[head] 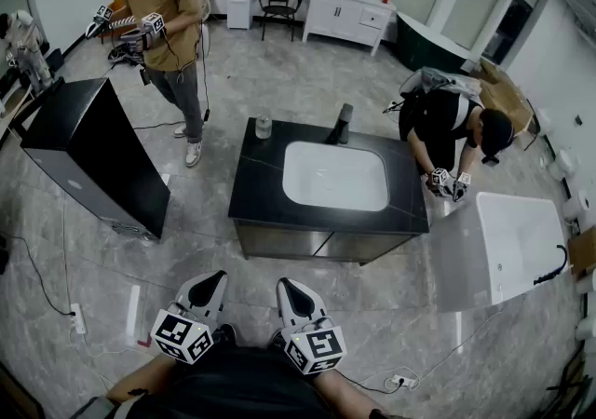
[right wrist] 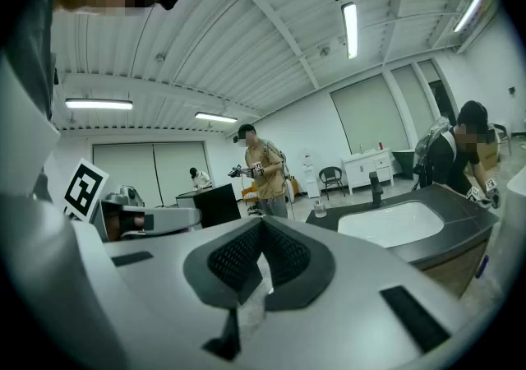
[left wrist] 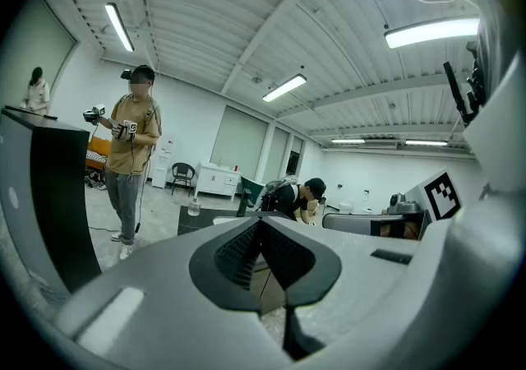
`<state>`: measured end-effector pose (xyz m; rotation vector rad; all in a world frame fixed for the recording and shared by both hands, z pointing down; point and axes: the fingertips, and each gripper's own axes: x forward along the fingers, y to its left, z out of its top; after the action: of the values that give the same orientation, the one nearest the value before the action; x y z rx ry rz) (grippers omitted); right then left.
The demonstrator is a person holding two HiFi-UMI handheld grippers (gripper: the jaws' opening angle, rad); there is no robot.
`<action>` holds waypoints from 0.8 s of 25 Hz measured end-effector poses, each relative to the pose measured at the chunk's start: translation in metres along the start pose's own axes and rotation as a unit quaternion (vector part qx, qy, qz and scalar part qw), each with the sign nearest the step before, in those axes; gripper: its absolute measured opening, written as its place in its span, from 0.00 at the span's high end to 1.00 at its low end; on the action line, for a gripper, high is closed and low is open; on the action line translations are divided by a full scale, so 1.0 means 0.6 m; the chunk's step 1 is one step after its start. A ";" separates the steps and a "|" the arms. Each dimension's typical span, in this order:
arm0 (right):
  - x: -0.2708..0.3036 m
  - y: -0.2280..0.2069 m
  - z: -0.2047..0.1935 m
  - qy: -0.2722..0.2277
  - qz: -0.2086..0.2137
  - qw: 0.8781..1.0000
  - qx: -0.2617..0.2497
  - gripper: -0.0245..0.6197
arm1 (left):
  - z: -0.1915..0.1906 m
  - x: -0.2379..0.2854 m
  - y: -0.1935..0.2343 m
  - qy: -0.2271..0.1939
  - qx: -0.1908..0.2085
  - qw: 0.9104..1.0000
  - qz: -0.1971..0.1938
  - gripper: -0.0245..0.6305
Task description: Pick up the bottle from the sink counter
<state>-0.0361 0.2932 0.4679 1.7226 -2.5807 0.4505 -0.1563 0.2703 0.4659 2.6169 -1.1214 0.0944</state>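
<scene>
Both grippers hang low at the near side of the sink unit, the left gripper (head: 212, 281) and right gripper (head: 292, 290) each with jaws together and nothing between them. The small clear bottle (head: 264, 126) stands upright at the far left corner of the dark worktop (head: 256, 186), left of the white basin (head: 335, 175) and apart from the black faucet (head: 342, 124) on the far edge. The pick-up looks not yet begun. To do it well, the left gripper, on the bottle's side, probably has to reach along the worktop's left edge, open its jaws before arriving, and close level on the bottle's body. A person in a tan shirt (head: 168, 26) stands beyond that corner, so the reach wants care.
</scene>
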 end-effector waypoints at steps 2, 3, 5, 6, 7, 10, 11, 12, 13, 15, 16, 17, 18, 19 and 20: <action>-0.003 -0.003 0.000 0.002 -0.001 1.000 -0.001 0.95 | -0.004 0.002 -0.002 0.001 0.000 1.000 0.002 0.96; -0.004 -0.005 -0.001 0.002 -0.001 1.000 -0.002 0.95 | -0.006 0.003 -0.003 0.001 0.000 1.000 0.002 0.96; -0.009 -0.012 -0.006 0.003 -0.001 1.000 -0.001 0.95 | -0.009 0.006 -0.009 0.001 0.000 1.000 0.004 0.96; -0.012 -0.016 -0.008 0.004 -0.002 1.000 -0.001 0.95 | -0.012 0.008 -0.012 0.002 -0.001 1.000 0.004 0.96; -0.015 -0.021 -0.010 0.004 -0.002 1.000 -0.001 0.95 | -0.014 0.010 -0.016 0.003 -0.002 1.000 0.006 0.96; -0.025 -0.037 -0.013 0.005 -0.002 1.000 0.006 0.95 | -0.024 0.017 -0.026 0.005 -0.008 1.000 0.012 0.96; -0.029 -0.043 -0.013 0.003 -0.002 1.000 0.012 0.95 | -0.027 0.020 -0.031 0.007 -0.009 1.000 0.013 0.96; -0.033 -0.049 -0.013 0.001 -0.001 1.000 0.018 0.95 | -0.029 0.022 -0.037 0.008 -0.010 1.000 0.015 0.96; -0.038 -0.054 -0.012 0.001 -0.001 1.000 0.022 0.95 | -0.031 0.024 -0.043 0.008 -0.011 1.000 0.016 0.96; -0.046 -0.066 -0.012 0.001 0.002 1.000 0.025 0.95 | -0.032 0.032 -0.057 0.008 -0.011 1.000 0.018 0.96; -0.050 -0.071 -0.013 0.001 0.005 1.000 0.025 0.95 | -0.034 0.036 -0.064 0.008 -0.011 1.000 0.020 0.96; -0.054 -0.077 -0.014 0.002 0.008 1.000 0.025 0.95 | -0.036 0.040 -0.071 0.007 -0.011 1.000 0.021 0.96; -0.059 -0.082 -0.016 0.003 0.011 1.000 0.026 0.95 | -0.038 0.043 -0.079 0.006 -0.011 1.000 0.023 0.96; -0.064 -0.087 -0.018 0.005 0.014 1.000 0.028 0.95 | -0.040 0.046 -0.087 0.005 -0.011 1.000 0.024 0.96; -0.068 -0.092 -0.021 0.006 0.017 0.999 0.030 0.95 | -0.041 0.049 -0.096 0.004 -0.011 1.000 0.025 0.96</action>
<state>0.0279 0.3134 0.4860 1.6896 -2.6172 0.5427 -0.0935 0.2946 0.4810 2.5672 -1.1793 0.1009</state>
